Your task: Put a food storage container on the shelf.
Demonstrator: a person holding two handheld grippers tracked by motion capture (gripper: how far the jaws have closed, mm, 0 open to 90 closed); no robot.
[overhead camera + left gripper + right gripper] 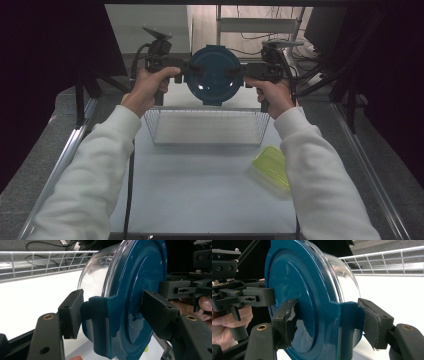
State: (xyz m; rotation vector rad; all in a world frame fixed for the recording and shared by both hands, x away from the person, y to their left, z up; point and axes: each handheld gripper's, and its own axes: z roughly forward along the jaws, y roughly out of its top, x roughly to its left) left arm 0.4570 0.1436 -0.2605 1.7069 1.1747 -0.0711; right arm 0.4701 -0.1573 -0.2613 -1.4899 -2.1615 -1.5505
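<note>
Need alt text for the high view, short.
Two hand-held tools, left tool and right tool, clamp a round blue-lidded clear container from both sides, held on edge above a wire basket. A yellow-green lidded box lies on the white table.

Container (214,75) held above the surface (200,190), behind the basket (207,127), left gripper (186,67) on its left edge, right gripper (239,72) on its right. Lid (271,166) lies on the surface, front-right of the basket.

No readable text, label, brand or number appears on anything.
</note>
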